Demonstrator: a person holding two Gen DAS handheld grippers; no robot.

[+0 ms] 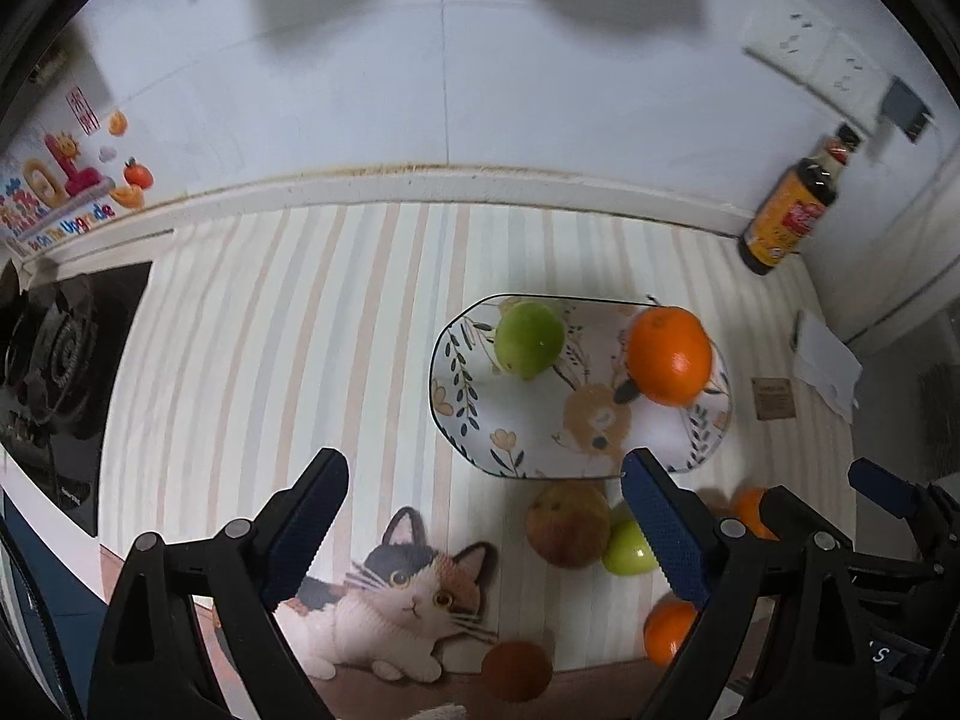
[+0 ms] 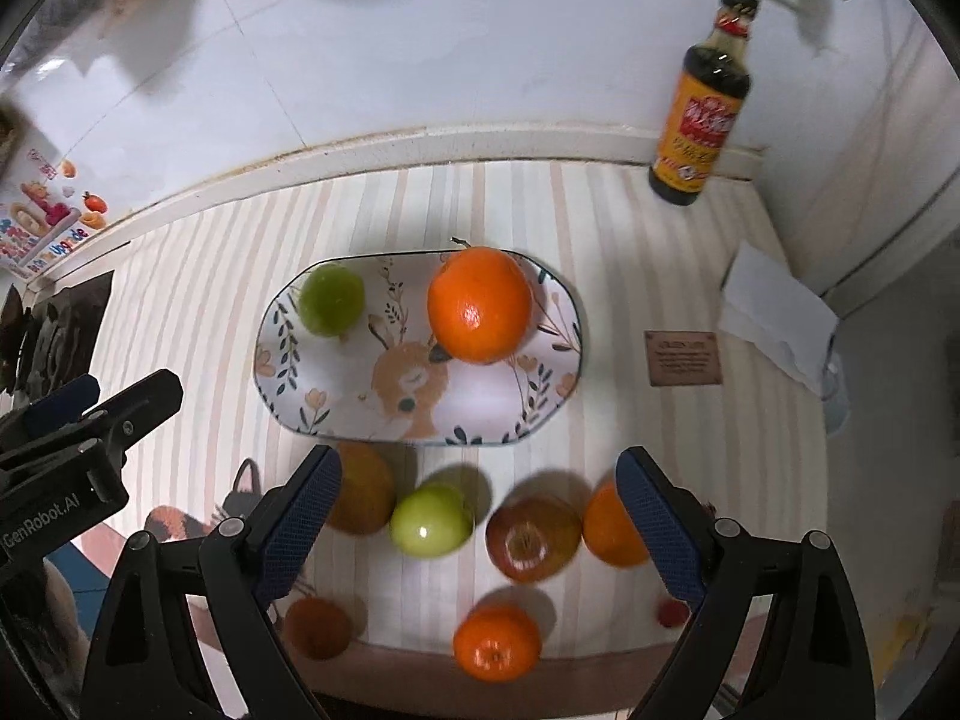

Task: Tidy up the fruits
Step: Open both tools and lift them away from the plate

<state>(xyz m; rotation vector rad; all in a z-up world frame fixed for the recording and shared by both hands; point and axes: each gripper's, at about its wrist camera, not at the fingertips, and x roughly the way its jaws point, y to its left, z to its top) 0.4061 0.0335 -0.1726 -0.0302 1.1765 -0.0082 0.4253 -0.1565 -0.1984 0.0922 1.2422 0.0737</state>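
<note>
A floral plate (image 2: 300,414) (image 1: 456,414) lies on the striped mat and holds a green fruit (image 2: 331,299) (image 1: 529,337) and a large orange (image 2: 480,305) (image 1: 669,355). In front of the plate lie loose fruits: a brownish apple (image 2: 363,495) (image 1: 567,523), a green apple (image 2: 429,519) (image 1: 627,549), a red apple (image 2: 531,537), an orange (image 2: 612,528) and a small orange (image 2: 497,641) (image 1: 667,630). My right gripper (image 2: 480,516) is open and empty above the loose fruits. My left gripper (image 1: 486,522) is open and empty, to the left of it.
A dark sauce bottle (image 2: 699,102) (image 1: 789,204) stands at the back right against the wall. White paper (image 2: 774,318) and a brown card (image 2: 683,358) lie right of the plate. A stove (image 1: 54,354) is at the left. A reddish fruit (image 2: 317,627) sits near the front edge.
</note>
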